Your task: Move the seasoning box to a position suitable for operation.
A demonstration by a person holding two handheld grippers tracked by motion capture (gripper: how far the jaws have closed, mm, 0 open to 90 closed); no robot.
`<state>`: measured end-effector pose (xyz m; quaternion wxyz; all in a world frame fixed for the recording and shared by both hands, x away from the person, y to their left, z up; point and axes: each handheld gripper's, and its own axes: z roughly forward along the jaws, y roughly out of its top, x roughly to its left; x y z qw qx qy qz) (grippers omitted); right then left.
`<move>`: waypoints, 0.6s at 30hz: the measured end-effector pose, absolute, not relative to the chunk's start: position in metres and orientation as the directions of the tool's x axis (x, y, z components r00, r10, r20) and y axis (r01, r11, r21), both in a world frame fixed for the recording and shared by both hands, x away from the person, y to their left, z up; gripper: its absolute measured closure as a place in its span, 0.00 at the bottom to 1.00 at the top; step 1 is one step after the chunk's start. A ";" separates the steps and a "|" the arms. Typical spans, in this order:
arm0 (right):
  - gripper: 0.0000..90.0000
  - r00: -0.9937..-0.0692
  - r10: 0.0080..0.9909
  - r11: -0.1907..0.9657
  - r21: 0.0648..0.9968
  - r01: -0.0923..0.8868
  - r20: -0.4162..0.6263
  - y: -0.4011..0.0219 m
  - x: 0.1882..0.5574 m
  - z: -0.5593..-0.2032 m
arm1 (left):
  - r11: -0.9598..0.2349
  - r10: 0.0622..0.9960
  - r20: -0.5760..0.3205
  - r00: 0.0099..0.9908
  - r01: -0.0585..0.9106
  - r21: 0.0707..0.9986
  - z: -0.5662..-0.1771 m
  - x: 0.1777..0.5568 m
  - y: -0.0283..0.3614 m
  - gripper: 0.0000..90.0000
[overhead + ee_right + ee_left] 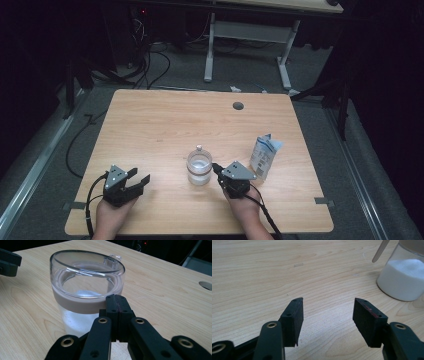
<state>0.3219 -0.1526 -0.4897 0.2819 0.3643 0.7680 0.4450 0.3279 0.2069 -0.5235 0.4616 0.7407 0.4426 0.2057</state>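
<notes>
Down at the lower left of the high view sits the left gripper (141,176), low over the wooden surface (165,125), its fingers spread wide with nothing between them. The left gripper view confirms it: the two black fingers (292,320) stand well apart over bare wood grain, and at the upper right of that frame there's the jar (404,277), white powder packed into its lower part, with a pale stick-like piece (380,251) slanting down toward it from the top edge; what that piece is, I cannot tell. Over to the centre of the high view: the jar (199,167) stands upright on the surface, clear-walled, a small tab at its far rim. Just to its right is the right gripper (216,167), held in the person's right hand (244,207), the tip right up against the jar's side. In the right gripper view the right gripper's fingers (112,312) are pressed flat together, no gap, nothing pinched between them, and their tip sits at the brownish band running round the jar (86,290) just under its clear rim; whether it actually touches, I cannot tell. White powder shows through the glass below. At centre right in the high view, a small blue-and-white carton (264,156) stands with its top torn open, near the right gripper. A round grey grommet (238,105) marks the surface's far side.
</notes>
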 end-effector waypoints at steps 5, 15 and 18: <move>1.00 -0.567 0.817 0.333 0.888 0.317 -0.104 -0.156 0.322 -0.491 | -0.181 0.846 -0.105 0.522 0.467 0.866 -0.524 0.328 0.207 0.47; 0.99 -0.537 0.837 0.333 0.874 0.354 -0.101 -0.181 0.323 -0.498 | -0.178 0.848 -0.107 0.519 0.469 0.865 -0.524 0.328 0.208 0.47; 0.97 -0.521 0.848 0.324 0.871 0.369 -0.095 -0.192 0.322 -0.500 | -0.177 0.848 -0.108 0.519 0.469 0.865 -0.524 0.328 0.208 0.47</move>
